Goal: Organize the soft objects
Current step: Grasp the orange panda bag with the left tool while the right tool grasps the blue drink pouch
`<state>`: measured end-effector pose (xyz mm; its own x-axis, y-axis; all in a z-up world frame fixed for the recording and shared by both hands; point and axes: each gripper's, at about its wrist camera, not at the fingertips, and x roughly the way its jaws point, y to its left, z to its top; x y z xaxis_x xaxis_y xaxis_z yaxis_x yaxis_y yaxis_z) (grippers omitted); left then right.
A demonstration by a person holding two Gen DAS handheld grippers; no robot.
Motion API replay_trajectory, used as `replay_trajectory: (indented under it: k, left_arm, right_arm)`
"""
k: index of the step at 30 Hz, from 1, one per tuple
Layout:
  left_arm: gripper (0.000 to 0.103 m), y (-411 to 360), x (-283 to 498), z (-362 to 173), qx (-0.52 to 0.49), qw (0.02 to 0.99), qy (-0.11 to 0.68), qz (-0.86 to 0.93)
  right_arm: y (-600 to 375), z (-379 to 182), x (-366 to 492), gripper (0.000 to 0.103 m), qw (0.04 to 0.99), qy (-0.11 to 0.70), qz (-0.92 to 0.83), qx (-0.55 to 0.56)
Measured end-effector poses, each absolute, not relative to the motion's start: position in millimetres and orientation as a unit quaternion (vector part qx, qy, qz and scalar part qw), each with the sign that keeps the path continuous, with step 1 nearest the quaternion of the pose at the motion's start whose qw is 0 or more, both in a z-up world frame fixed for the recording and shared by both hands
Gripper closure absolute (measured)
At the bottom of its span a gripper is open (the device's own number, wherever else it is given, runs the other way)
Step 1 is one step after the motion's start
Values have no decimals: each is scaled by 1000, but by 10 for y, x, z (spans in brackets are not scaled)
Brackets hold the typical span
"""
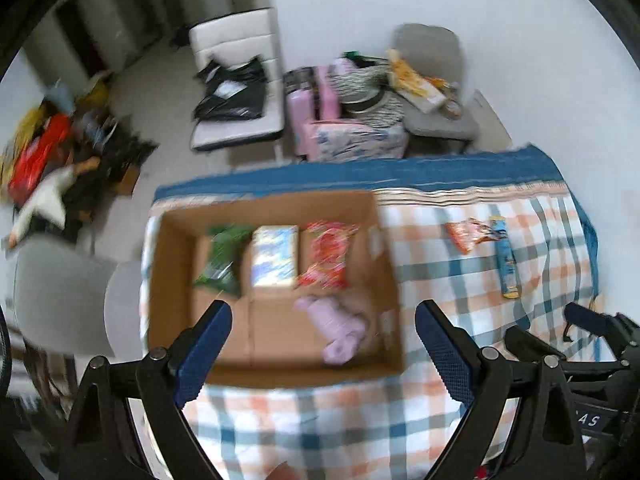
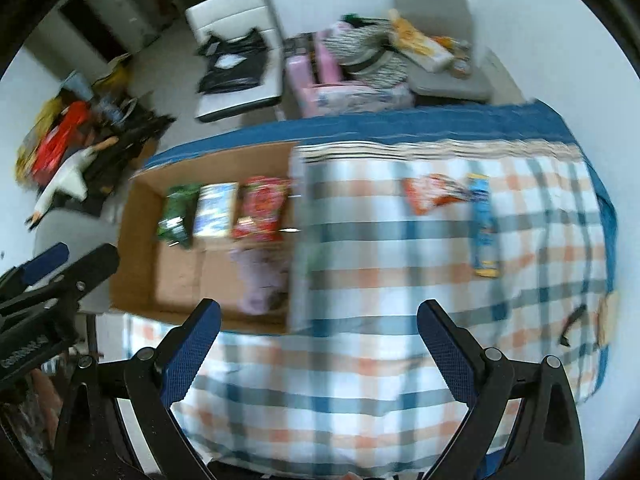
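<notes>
An open cardboard box stands on the checked tablecloth. In it lie a green packet, a blue-white packet, a red packet and a lilac soft item. An orange packet and a long blue packet lie on the cloth to the right. My left gripper is open and empty above the box's near side. My right gripper is open and empty above the cloth, right of the box. The orange packet and blue packet lie ahead of it.
Beyond the table stand a white chair with a black bag, a pink case with striped cloth and a grey chair with packets. A pile of things lies on the floor at left. A grey chair stands by the box.
</notes>
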<state>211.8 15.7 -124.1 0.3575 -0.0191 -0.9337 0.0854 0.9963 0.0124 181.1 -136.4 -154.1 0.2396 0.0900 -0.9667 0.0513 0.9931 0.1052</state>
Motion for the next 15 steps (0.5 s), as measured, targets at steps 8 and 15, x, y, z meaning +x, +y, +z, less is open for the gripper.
replay_trajectory:
  k: [8, 15]
  left_arm:
    - [9, -1359, 3038, -2013, 147, 772, 609, -106]
    - [9, -2170, 3500, -2967, 220, 707, 658, -137]
  right_arm:
    - [-2879, -2129, 2192, 3, 754, 644, -71, 107]
    - [-3595, -3094, 2590, 3, 704, 688, -61, 168]
